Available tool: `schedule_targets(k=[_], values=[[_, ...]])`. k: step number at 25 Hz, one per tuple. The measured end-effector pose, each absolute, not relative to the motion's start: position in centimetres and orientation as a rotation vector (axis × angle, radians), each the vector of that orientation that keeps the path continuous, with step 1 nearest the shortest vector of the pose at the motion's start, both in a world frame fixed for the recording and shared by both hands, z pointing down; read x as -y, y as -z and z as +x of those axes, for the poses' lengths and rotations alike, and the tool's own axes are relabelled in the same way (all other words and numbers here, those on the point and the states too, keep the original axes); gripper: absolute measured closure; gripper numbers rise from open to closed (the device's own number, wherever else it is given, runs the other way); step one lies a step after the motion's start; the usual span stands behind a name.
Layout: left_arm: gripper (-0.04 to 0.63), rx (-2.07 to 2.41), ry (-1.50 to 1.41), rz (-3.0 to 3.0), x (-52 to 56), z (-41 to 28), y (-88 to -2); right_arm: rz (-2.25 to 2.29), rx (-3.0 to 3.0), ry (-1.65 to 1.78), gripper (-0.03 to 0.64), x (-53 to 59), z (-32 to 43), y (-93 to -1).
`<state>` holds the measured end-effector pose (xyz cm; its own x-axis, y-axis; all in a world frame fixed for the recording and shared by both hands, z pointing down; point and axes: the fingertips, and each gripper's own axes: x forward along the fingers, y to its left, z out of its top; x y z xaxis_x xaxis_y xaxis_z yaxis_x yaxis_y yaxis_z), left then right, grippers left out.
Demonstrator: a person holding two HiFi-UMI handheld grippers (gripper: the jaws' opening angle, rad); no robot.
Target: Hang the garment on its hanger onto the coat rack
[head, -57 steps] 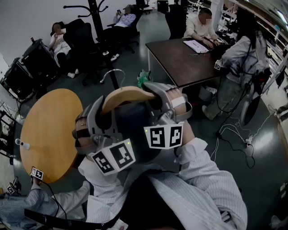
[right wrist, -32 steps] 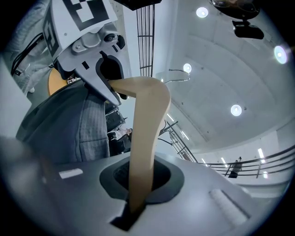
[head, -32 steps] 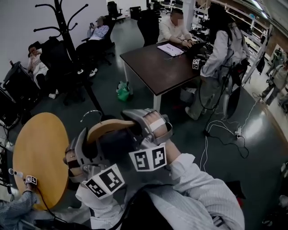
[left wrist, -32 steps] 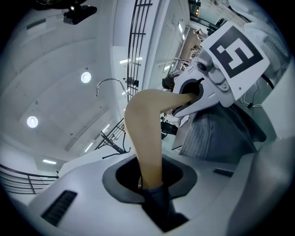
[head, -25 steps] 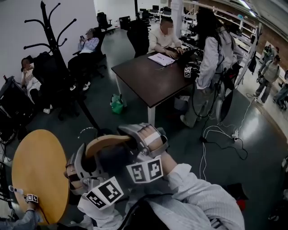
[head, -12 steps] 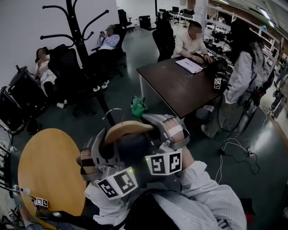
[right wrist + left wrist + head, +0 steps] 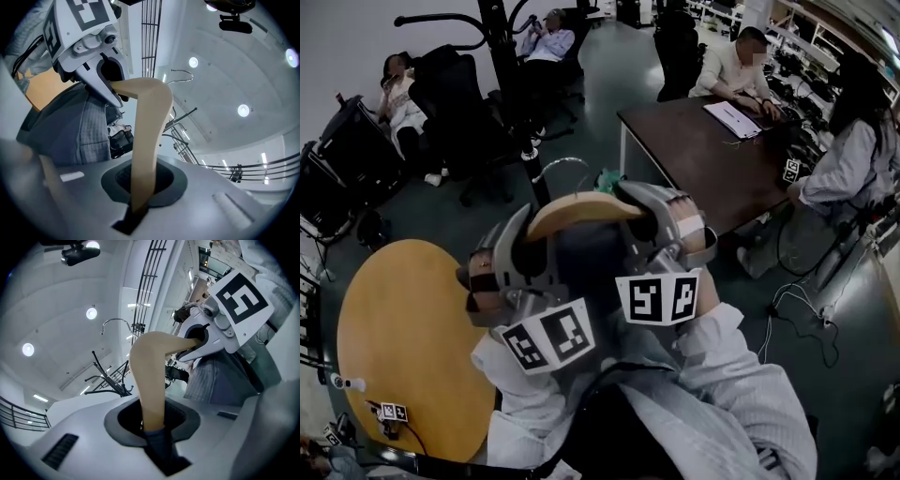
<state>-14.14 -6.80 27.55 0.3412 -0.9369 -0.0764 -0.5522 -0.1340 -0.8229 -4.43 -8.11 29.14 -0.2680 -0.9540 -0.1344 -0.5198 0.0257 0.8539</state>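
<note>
We hold a wooden hanger crosswise at the frame's centre. Our left gripper is clamped on its left end and our right gripper on its right, with a dark garment draped below. The coat rack stands beyond, toward the upper left, nearer the left gripper.

The coat rack runs off the top edge of the head view, upper hooks cut away, and its foot is lost behind the hanger. Both hanger tips vanish inside the left gripper and the right gripper, while the dark garment beneath is mostly covered by the 2 marker cubes and the sleeves. In the left gripper view only a scrap of that cloth shows at the jaws, the coat rack too small to count hooks.
</note>
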Motion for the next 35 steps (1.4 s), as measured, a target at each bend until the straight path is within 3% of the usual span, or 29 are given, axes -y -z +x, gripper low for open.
schedule_targets(k=[26,35], values=[[0.517,-1.67,0.773,-1.607,34.3,-13.7,-21.4,1.186,2.131,1.361,0.609,39.3,-5.2,-22.6],[0.517,-1.747,0.848,-1.608,39.8,-17.5,-22.6,1.068,2.189,1.343,0.607,45.2,-9.3,-23.6]])
